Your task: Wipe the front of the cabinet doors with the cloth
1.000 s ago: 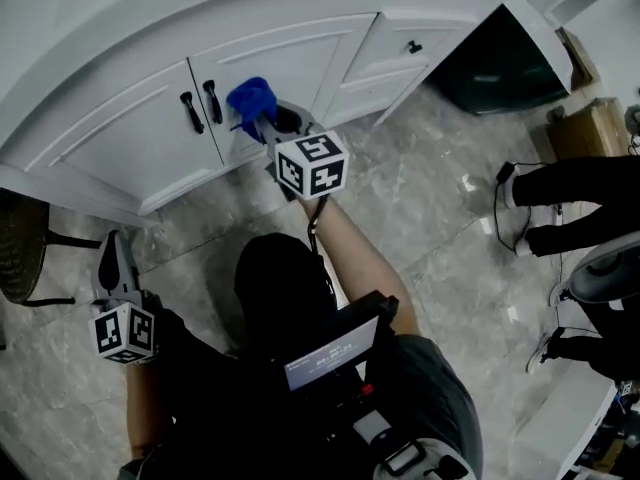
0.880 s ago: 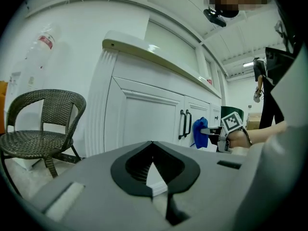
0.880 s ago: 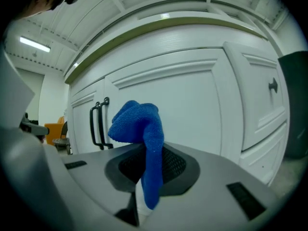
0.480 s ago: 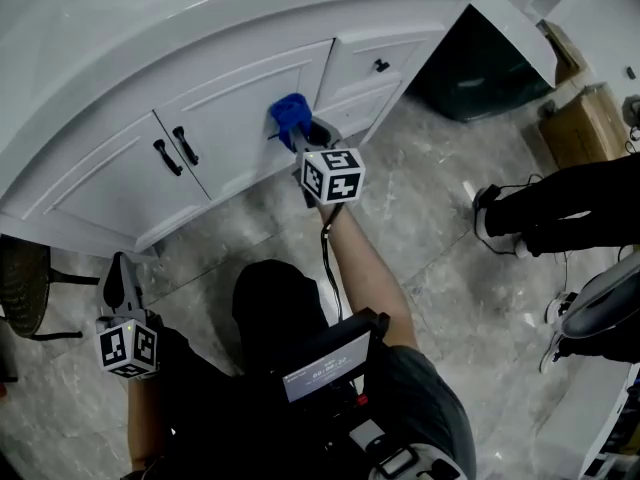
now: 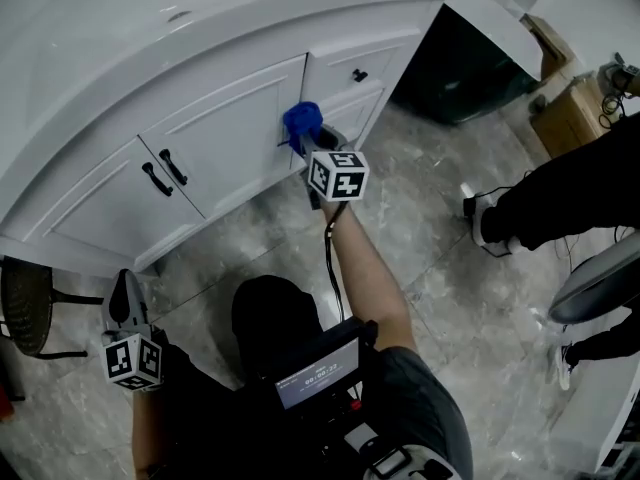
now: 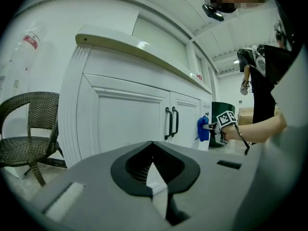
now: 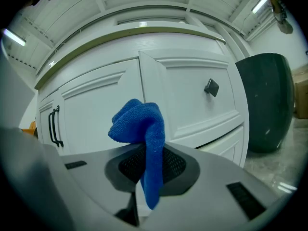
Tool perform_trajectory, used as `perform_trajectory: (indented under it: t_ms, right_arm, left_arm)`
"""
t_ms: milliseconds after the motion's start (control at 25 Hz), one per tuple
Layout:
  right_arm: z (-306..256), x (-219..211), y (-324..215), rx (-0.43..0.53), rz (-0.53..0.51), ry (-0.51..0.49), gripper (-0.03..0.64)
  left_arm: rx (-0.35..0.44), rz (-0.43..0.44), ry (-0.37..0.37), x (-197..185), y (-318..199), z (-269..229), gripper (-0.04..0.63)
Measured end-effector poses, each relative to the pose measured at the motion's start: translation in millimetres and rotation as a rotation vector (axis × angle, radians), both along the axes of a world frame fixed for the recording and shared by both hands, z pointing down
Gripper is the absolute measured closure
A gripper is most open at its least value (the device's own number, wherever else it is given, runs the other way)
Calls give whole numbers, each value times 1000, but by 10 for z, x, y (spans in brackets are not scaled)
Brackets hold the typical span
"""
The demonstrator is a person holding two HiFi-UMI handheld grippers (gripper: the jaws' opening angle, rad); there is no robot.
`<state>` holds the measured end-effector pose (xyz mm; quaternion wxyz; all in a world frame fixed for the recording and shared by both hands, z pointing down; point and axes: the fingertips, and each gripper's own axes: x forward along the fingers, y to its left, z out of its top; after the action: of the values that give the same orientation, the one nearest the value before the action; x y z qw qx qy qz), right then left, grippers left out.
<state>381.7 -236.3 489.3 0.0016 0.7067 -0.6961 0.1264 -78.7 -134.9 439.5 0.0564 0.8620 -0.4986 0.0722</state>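
Observation:
The white cabinet doors [image 5: 225, 133] carry two black handles [image 5: 163, 173] at their middle seam. A blue cloth [image 5: 302, 123] is at the right door's right edge, beside the drawer stack [image 5: 355, 83]; my right gripper [image 5: 310, 141] is shut on it. In the right gripper view the cloth [image 7: 143, 129] bunches above the jaws and hangs down between them, in front of the door [image 7: 96, 124]. Whether it touches the door is unclear. My left gripper [image 5: 124, 296] hangs low at the left, away from the cabinet, shut with nothing in it [image 6: 153, 146].
A wicker chair [image 5: 20, 308] stands at the cabinet's left end. A dark bin [image 5: 470, 58] sits right of the drawers, with a cardboard box [image 5: 570, 113] beyond. Another person's legs [image 5: 540, 203] stand on the marble floor [image 5: 420, 248] at the right.
My right gripper has carried the cloth rightward along the door, from beside the black handles to the door's right edge. The left gripper has stayed low at the left.

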Motion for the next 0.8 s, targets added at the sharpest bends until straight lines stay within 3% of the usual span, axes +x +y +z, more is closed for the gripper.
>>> perform_trajectory:
  t_ms: [240, 600, 800]
  right_arm:
    - [-104, -363, 177, 36, -56, -64, 568]
    - [156, -2221, 361, 41, -488, -127, 568]
    - [420, -2664, 185, 57, -554, -165, 568]
  left_arm:
    - [-2, 2, 30, -35, -25, 4, 592]
    - [-22, 0, 20, -168, 64, 145, 592]
    - [-20, -52, 2, -421, 101, 130, 592]
